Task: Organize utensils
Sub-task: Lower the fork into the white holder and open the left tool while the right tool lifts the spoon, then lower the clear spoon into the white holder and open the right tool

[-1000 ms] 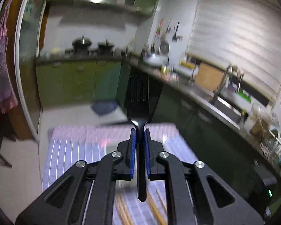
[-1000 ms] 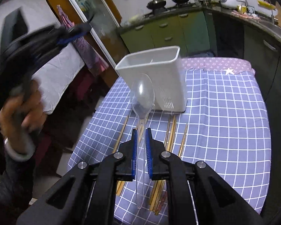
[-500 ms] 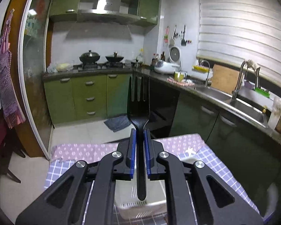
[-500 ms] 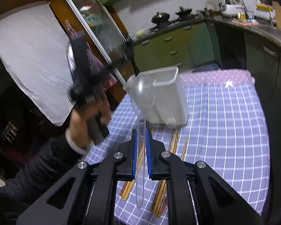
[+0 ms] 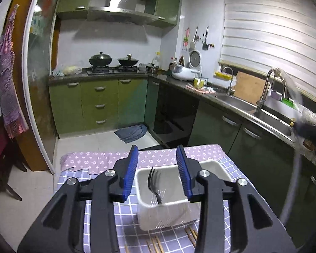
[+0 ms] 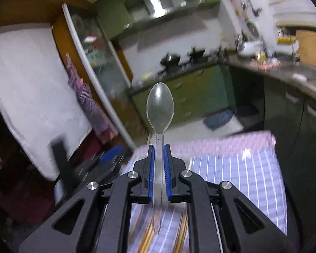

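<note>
1. Right tongs (image 6: 158, 168): closed narrow on the thin stem of a clear plastic spoon (image 6: 160, 113), bowl pointing up and away, handle tip hanging below the blue ribbed pads (image 6: 150, 170).
2. Left tongs (image 5: 157, 168): spread wide, gripping nothing, poised directly above the white rectangular plastic utensil holder (image 5: 219, 166).
3. Inside that holder: a black plastic fork (image 5: 153, 184), tines up, leaning slightly, clear of both pads.
4. Key relation, judged: holder ahead of and below the spoon, mostly hidden behind the right tongs in the right wrist view; spoon's long axis running along the fingers, so probably a tilt to bring the handle end down into the open top.
5. Left tongs nearer the holder, right tongs holding the next piece.
6. Holder: smooth walls, rounded rim, slotted lower part, standing toward the far edge of the desk (image 5: 228, 164) on a blue-and-white checked cloth.
7. Near edge: thin wooden chopsticks (image 5: 157, 245) lying flat on the cloth, long axes pointing toward the holder.
</note>
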